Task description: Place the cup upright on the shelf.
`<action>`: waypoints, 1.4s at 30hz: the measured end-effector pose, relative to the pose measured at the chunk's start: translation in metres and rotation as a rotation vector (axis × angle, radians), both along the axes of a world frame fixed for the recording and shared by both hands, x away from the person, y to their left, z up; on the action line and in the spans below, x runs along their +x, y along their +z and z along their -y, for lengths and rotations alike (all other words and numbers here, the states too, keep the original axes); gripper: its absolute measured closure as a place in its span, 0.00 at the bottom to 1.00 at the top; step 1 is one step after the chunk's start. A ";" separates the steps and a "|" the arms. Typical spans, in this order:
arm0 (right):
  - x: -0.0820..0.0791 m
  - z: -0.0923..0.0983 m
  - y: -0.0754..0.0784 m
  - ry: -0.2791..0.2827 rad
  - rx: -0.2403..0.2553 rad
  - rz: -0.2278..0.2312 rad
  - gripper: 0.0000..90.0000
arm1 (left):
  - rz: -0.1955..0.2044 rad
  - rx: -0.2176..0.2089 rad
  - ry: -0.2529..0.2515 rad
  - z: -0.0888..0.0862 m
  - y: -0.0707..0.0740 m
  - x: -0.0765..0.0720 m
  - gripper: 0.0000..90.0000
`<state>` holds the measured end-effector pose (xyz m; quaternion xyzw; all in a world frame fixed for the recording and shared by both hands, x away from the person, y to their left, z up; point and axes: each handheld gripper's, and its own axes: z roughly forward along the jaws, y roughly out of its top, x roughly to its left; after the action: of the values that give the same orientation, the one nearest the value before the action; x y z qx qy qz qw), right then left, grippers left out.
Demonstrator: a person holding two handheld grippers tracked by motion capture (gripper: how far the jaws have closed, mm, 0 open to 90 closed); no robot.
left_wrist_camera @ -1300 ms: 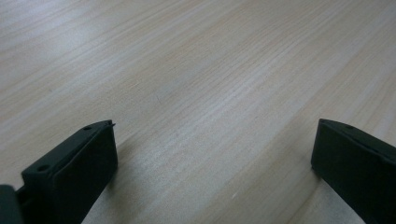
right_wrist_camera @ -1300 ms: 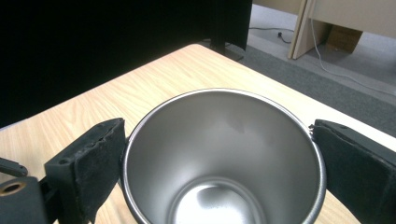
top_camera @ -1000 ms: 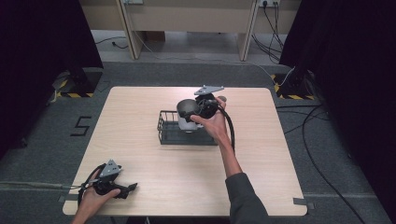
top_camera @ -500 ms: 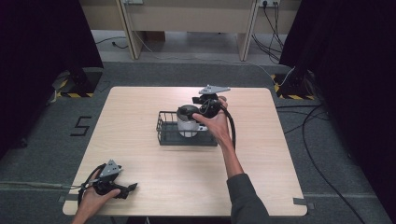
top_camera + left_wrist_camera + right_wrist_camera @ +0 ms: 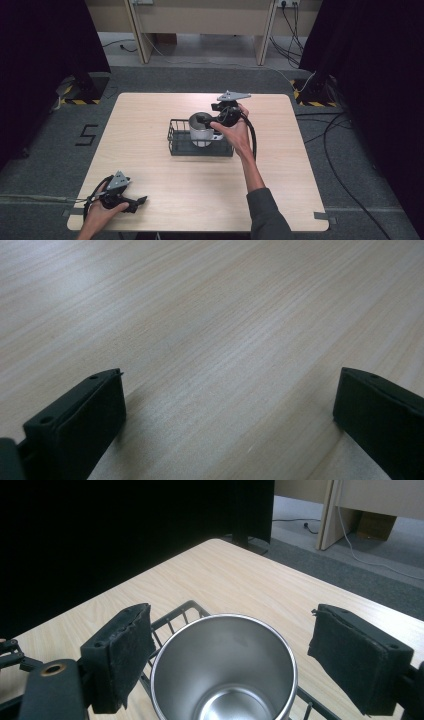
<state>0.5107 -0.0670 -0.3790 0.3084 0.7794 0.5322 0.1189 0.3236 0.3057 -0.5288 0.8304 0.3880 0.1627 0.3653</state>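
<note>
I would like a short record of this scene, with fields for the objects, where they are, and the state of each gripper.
object: shiny steel cup, empty, upright
container: black wire basket, cup stands inside it
surface: light wooden table
right gripper: open, jaws on either side of the cup rim, not closed on it
left gripper: open, low over the table near the person's corner, holds nothing

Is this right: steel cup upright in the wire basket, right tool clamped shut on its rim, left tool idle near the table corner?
Not quite. The right tool is open: in the right gripper view its jaws stand apart on either side of the steel cup, not clamped. The rest holds: the cup is upright in the wire basket, the left tool idle near the table corner.
</note>
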 end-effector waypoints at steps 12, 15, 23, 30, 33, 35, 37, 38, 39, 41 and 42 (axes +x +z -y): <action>-0.004 0.000 0.003 -0.001 0.007 0.007 0.18 | 0.000 0.002 -0.001 0.000 0.000 0.000 0.00; -0.008 0.000 0.005 0.002 0.010 0.012 0.17 | 0.000 0.002 -0.001 0.000 0.000 0.000 0.00; -0.022 0.004 0.011 -0.003 0.006 0.034 0.17 | -0.001 0.002 -0.001 0.000 0.000 0.000 0.00; -0.039 0.013 0.016 0.008 0.021 0.049 0.17 | -0.001 0.002 -0.001 0.000 0.000 0.000 0.00; -0.047 0.017 0.016 0.018 0.025 0.055 0.17 | -0.001 0.002 -0.001 0.000 0.000 0.000 0.00; -0.052 0.020 0.016 0.014 0.028 0.060 0.17 | -0.001 0.002 -0.002 0.000 0.000 0.000 0.00; -0.057 0.023 0.016 0.015 0.031 0.060 0.17 | 0.000 0.002 -0.001 0.000 0.000 0.000 0.00; -0.060 0.025 0.015 0.018 0.032 0.060 0.17 | -0.001 0.002 -0.001 0.000 0.000 0.000 0.00; -0.062 0.027 0.015 0.017 0.034 0.062 0.17 | -0.001 0.002 -0.001 0.000 0.000 0.000 0.00; -0.067 0.032 0.013 0.013 0.037 0.060 0.17 | -0.001 0.002 -0.001 0.000 0.000 0.000 0.00; -0.070 0.034 0.012 0.010 0.031 0.060 0.17 | -0.001 0.002 -0.001 0.000 0.000 0.000 0.00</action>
<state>0.4412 -0.1007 -0.3673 0.2904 0.7686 0.5539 0.1347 0.3237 0.3058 -0.5287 0.8310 0.3876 0.1625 0.3645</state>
